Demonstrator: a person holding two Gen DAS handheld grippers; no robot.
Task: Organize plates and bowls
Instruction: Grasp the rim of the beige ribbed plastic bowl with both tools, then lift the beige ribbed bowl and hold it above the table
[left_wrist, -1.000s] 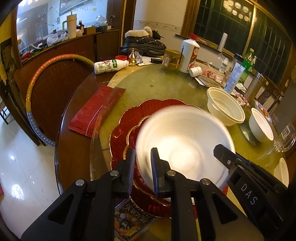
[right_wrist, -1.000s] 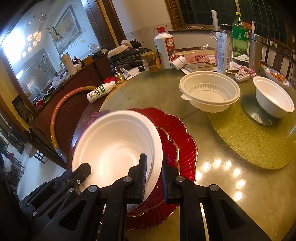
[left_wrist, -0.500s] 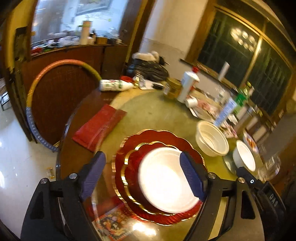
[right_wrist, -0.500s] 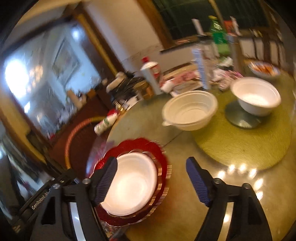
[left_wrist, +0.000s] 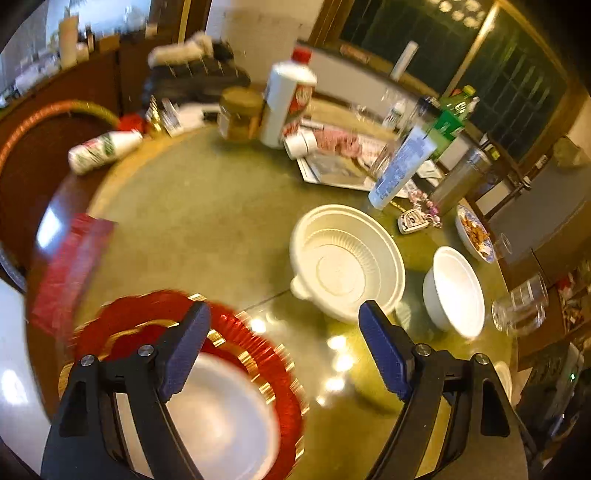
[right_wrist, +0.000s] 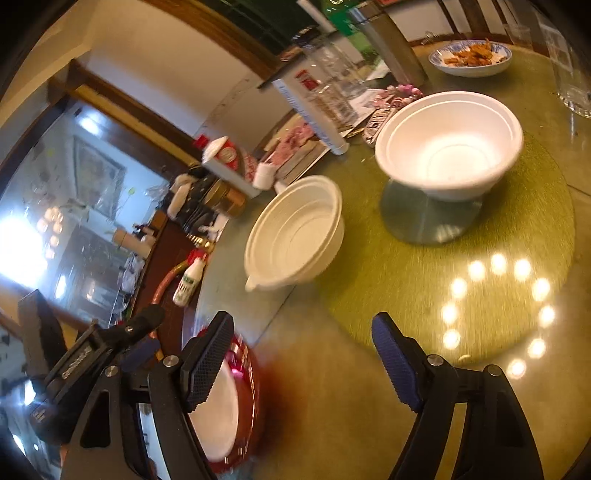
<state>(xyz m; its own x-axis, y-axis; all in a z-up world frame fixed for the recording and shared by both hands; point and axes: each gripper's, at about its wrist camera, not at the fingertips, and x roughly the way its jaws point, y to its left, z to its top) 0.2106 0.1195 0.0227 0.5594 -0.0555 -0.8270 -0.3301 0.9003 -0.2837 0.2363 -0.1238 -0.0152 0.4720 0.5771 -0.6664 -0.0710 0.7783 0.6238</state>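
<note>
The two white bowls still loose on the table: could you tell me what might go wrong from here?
1. The ribbed bowl is light plastic; the open left tool could push it away.
2. The plain bowl perches on a small metal disc; it may tip.
3. A drinking glass stands close beside it.

Two white bowls (right_wrist: 295, 232) (right_wrist: 448, 144) sit beyond the right gripper's (right_wrist: 301, 363) parted, empty jaws.
</note>
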